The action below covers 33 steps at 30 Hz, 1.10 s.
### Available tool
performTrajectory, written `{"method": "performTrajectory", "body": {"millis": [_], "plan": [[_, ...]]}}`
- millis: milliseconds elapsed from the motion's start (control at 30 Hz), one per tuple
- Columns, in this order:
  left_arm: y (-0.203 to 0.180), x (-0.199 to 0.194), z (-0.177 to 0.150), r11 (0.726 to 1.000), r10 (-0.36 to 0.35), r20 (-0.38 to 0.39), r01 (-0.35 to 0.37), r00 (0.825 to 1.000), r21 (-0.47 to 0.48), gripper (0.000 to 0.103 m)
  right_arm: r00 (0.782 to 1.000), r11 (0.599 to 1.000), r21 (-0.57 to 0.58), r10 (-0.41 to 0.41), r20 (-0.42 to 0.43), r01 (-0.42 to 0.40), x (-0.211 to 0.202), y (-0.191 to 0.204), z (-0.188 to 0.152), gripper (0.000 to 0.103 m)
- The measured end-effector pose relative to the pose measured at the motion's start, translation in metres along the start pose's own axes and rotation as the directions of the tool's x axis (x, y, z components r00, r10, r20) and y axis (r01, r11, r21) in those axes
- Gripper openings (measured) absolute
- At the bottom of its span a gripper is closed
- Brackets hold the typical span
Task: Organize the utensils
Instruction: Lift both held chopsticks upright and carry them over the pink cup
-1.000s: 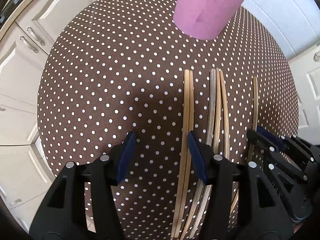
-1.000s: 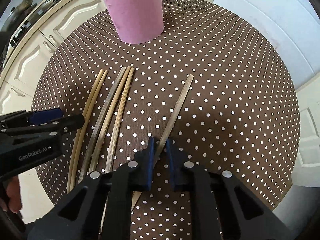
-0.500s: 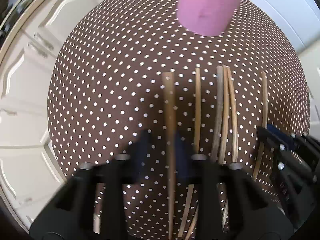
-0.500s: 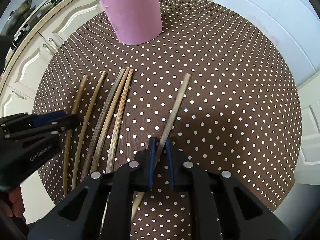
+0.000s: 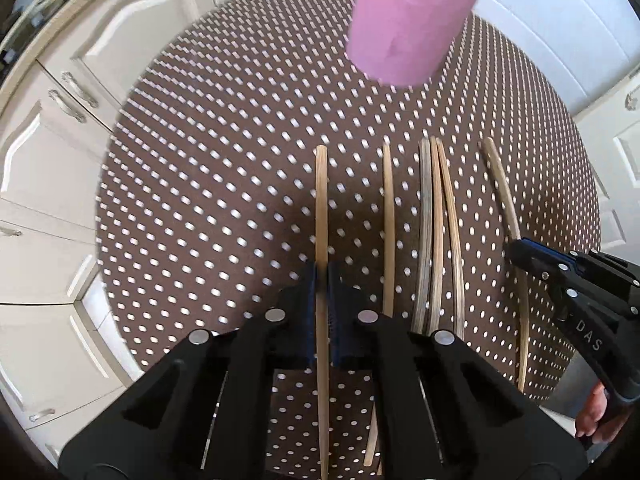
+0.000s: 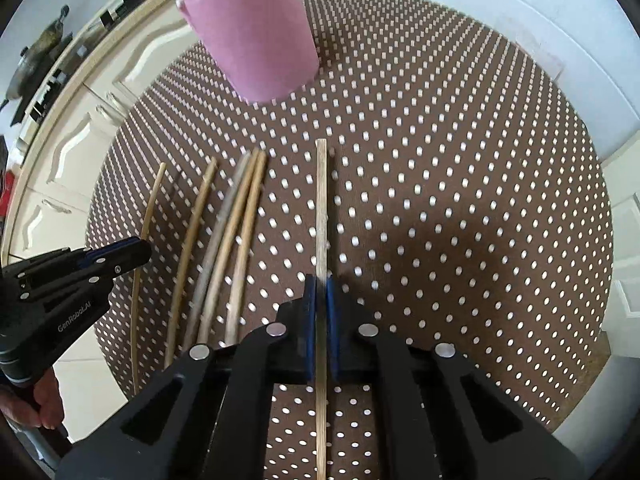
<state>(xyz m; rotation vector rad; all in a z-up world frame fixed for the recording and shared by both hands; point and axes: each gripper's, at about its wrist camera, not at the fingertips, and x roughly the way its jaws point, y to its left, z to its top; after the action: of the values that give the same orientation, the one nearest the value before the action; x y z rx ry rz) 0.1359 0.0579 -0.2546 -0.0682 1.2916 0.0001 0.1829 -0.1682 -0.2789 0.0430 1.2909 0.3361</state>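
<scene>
- Each gripper's jaws pinch one stick: left gripper (image 5: 322,280) on stick (image 5: 321,200), right gripper (image 6: 321,284) on stick (image 6: 321,200), seemingly lifted off the desk (image 6: 460,200).
- Four sticks (image 6: 224,240) lie between them.
- Next: tip each upright into the pink cup (image 6: 256,36).

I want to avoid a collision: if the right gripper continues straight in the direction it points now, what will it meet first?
Probably nothing soon: the right gripper, shut on a chopstick, faces bare tablecloth. The pink holder stands left of that line, though depth is unclear.
</scene>
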Motion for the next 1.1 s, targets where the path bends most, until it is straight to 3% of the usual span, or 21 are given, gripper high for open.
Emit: {"method": "performTrajectory", "body": {"millis": [300,567,867,1100], "plan": [[0.015,-0.054,0.02,0.999,-0.016,0.183,0.023,0.983,-0.039,0.006,0.98,0.999,0.035,0.018,0.199,-0.025,-0.059,-0.002,0.033,0.005],[0.003,-0.108,0.042,0.999,-0.031,0.32,0.032,0.947,0.003,0.006,0.931,0.999,0.031,0.021,0.364,-0.035,-0.111,0.008,0.058,0.005],[-0.013,-0.164,0.073,0.998,-0.056,0.471,0.041,0.881,0.043,0.006,0.859,0.999,-0.024,0.041,0.511,-0.034,-0.159,0.028,0.082,0.004],[-0.022,-0.21,0.106,0.995,-0.099,0.572,0.089,0.814,0.045,0.006,0.79,0.999,-0.038,0.044,0.612,-0.026,-0.195,0.035,0.101,0.004]]}}
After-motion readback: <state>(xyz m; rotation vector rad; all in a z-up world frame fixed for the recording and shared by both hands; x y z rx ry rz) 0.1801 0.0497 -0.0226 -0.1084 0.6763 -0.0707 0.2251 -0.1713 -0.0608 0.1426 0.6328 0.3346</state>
